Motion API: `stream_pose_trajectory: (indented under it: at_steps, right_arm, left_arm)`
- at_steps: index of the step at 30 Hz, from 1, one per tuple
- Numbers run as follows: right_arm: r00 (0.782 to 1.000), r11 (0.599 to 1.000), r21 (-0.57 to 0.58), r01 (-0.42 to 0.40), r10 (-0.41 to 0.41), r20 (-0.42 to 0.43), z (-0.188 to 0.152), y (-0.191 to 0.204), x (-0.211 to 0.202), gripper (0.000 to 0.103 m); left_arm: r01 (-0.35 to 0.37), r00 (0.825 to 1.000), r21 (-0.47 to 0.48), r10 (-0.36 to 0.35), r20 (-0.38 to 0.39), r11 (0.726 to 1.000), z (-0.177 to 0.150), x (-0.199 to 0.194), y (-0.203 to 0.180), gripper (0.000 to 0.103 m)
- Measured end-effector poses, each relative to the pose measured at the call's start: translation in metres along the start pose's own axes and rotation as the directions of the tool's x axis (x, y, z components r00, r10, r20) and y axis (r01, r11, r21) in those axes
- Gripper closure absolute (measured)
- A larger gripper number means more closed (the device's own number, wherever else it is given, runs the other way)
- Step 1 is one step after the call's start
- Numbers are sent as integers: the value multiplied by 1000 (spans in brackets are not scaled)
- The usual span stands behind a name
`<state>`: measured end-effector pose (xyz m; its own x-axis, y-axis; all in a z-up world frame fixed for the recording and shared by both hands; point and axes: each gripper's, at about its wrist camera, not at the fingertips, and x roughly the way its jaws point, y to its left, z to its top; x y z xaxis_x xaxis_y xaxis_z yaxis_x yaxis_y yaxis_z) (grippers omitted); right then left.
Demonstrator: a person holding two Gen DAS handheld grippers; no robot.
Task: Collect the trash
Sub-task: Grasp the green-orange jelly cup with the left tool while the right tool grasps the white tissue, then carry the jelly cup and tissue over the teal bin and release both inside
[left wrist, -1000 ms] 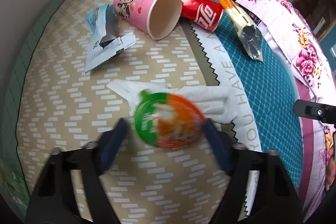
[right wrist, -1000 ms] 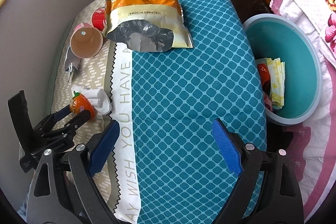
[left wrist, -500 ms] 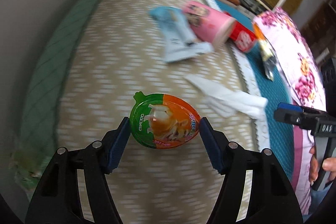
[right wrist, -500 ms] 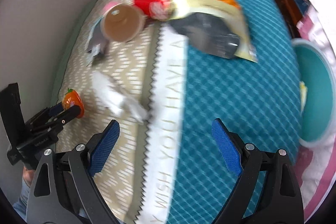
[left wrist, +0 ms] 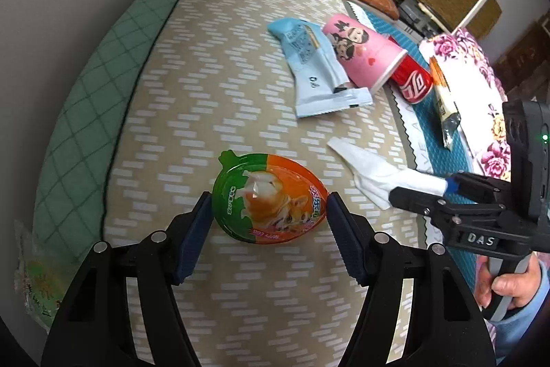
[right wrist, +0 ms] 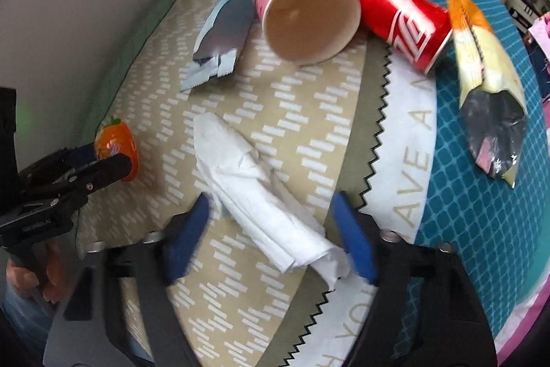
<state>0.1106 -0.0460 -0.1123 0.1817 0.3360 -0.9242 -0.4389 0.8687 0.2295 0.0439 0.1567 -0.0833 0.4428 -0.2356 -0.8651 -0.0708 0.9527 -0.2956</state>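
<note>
Meanwhile left tongs (left wrist: 269, 215) clamp the egg-shaped lid (left wrist: 269, 196); right tongs (right wrist: 271, 231) are closing around the tissue (right wrist: 256, 198).

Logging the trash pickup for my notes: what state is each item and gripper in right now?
Left gripper: shut on egg-shaped snack pack.
Right gripper: jaws closing, white tissue between them.
Pink paper cup: on its side, empty.
Red cola can: lying down.
Blue wrapper: torn open.
Foil snack bag: open.
</note>
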Motion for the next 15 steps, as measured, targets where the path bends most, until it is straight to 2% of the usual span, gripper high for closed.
stream_pose_trajectory:
  at_steps: [1,3,11,15]
  right_arm:
    - [1000,1000,11,-9,9,-5,-2,-3,-2,74]
    - [1000,1000,25,-13,13,8,-5,-9,-9,90]
    - [991,987,155,-48,28,130,-34,-52,-65,93]
    - [983,976,209,-55,17,181,-46,-73,-88,93]
  left_arm:
    - [4,1000,4,-4,-2,1000,1,1,-4,35]
    - [9,1000,14,-9,-4,1000,1,2,-10,35]
    - [33,999,88,-31,-22,996,0,7,-50,35]
    - [50,998,151,-46,-33,987,0,11,-84,35]
